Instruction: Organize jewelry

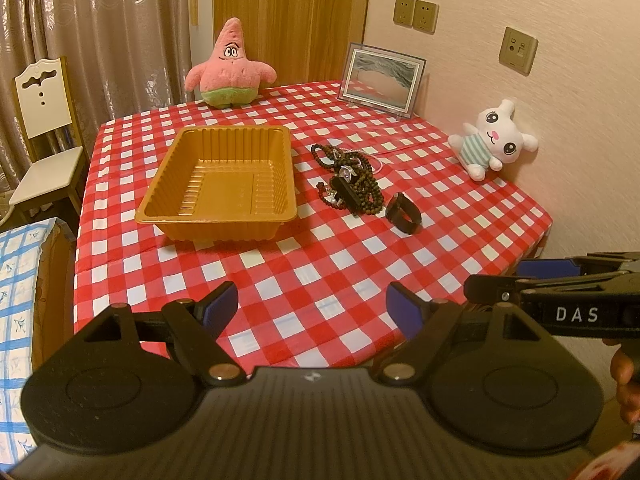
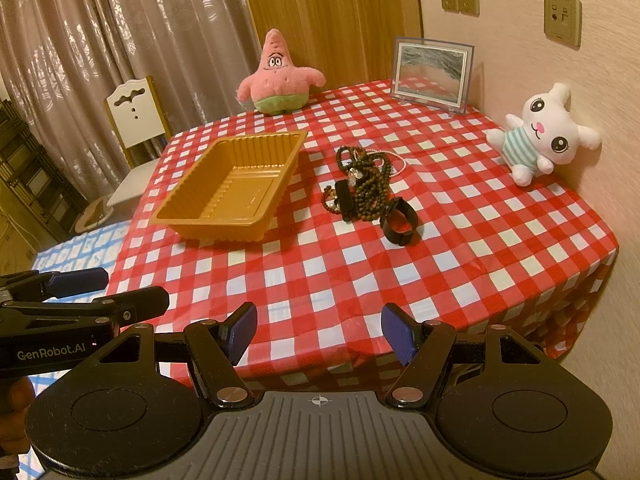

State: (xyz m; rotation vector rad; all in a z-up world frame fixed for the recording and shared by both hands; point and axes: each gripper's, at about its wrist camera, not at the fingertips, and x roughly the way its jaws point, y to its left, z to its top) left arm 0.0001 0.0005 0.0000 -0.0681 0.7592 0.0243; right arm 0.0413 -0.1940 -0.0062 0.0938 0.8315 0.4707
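Red-and-white checked cloth covers the surface point(image 1: 320, 280), which sits in a corner w/ a curtain point(image 1: 100, 40) and wooden door point(image 1: 288, 12) behind, and a pale wall w/ sockets point(image 1: 416, 14) at right. White chair point(image 1: 44, 128) stands at the far left.

Gold plastic tray point(image 1: 218, 184) sits left of centre on the cloth, empty, long side running away from the cameras. Just right of it, apart from its wall, lies the jewelry pile point(image 1: 348, 178): dark bead strands tangled together, a watch face on top, a black strap across the front, a thin pale chain trailing out toward the wall. Black band point(image 1: 404, 212) lies just beside the pile's near-right end, standing on its edge; whether it touches the beads, can't tell.

Pink star plush point(image 1: 230, 66) stands upright at the far edge, behind the tray. Framed picture point(image 1: 382, 80) is propped near the far right corner. White bunny plush point(image 1: 492, 138) leans against the wall at the right edge.

Left tool point(image 1: 312, 308) hovers over the near edge, blue pads wide apart, nothing between them. Right tool point(image 2: 318, 332) is likewise over the near edge, pads spread wide, holding nothing. Both are well apart from the jewelry. In each view the other tool shows at the side, w/ part of a hand point(image 1: 626, 384) under it.
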